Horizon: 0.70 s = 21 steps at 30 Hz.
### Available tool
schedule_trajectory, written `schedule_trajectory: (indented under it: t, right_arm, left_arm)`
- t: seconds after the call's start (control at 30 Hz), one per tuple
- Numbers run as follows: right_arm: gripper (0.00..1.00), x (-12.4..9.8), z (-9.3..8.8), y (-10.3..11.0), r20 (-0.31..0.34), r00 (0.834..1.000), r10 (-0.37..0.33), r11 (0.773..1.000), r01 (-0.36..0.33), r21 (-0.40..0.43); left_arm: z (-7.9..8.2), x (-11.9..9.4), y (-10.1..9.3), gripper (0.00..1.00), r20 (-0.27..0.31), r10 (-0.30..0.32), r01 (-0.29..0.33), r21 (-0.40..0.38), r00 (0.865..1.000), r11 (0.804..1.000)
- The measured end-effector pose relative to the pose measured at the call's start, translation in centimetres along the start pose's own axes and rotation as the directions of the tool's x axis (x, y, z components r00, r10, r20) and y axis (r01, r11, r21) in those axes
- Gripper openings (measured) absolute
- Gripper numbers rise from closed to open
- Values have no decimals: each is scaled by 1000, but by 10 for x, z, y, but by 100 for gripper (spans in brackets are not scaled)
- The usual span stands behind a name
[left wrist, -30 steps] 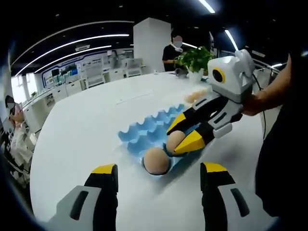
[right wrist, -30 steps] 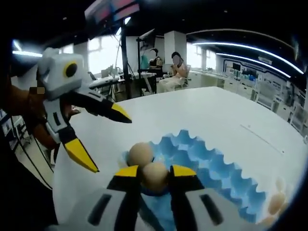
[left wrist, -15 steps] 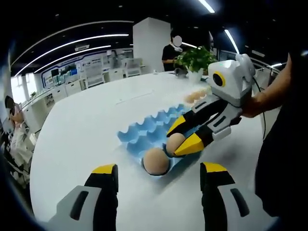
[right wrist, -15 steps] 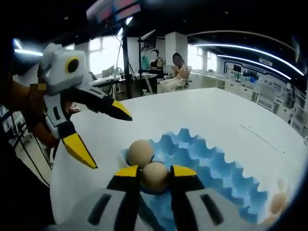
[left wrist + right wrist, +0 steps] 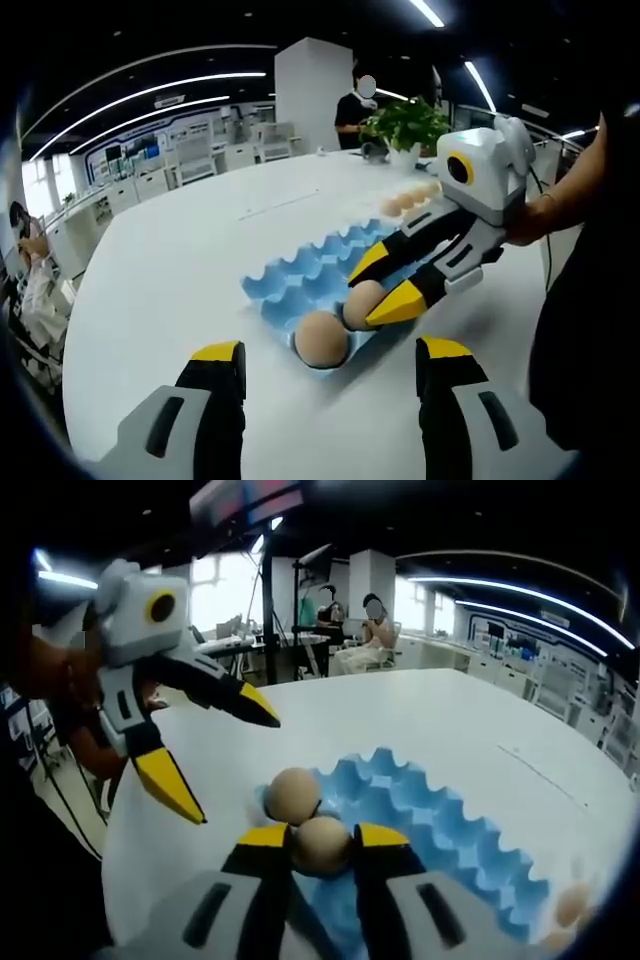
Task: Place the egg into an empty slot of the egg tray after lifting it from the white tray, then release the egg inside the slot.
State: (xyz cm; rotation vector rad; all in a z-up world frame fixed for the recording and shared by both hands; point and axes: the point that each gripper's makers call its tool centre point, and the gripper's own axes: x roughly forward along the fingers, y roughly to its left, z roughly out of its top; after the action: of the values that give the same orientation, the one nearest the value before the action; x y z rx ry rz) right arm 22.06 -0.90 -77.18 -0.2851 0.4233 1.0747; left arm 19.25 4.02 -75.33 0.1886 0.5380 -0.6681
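While the right claw (image 5: 322, 836) sat low over the blue egg tray (image 5: 430, 820) on the white desk (image 5: 440, 710), its yellow-tipped jaws were closed snug on an egg (image 5: 322, 842), held at a slot nr the tray's corner end. A 2nd egg (image 5: 291, 794) lay seated in the slot just beside it, touching or nearly so. The left claw (image 5: 325, 352) hung above the desk w/ jaws spread wide, gripping nothing, close to that same tray end. More eggs (image 5: 408, 198) sat in a row beyond the tray's far end, nr a potted plant (image 5: 406, 125).
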Motion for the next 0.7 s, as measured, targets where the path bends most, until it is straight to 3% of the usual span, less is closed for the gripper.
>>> schedule_trajectory:
  t: [0.33,0.7]
  right_arm:
    - [23,-14,0,-5,9,1000,-23,1000,23,9]
    - [23,-47,-13,-29,10,993,-121,991,120,63]
  left_arm:
    - [3,-1,-1,70,9,4,-4,6,1000,1000]
    - [4,-1,-4,70,13,0,0,10,1000,1000]
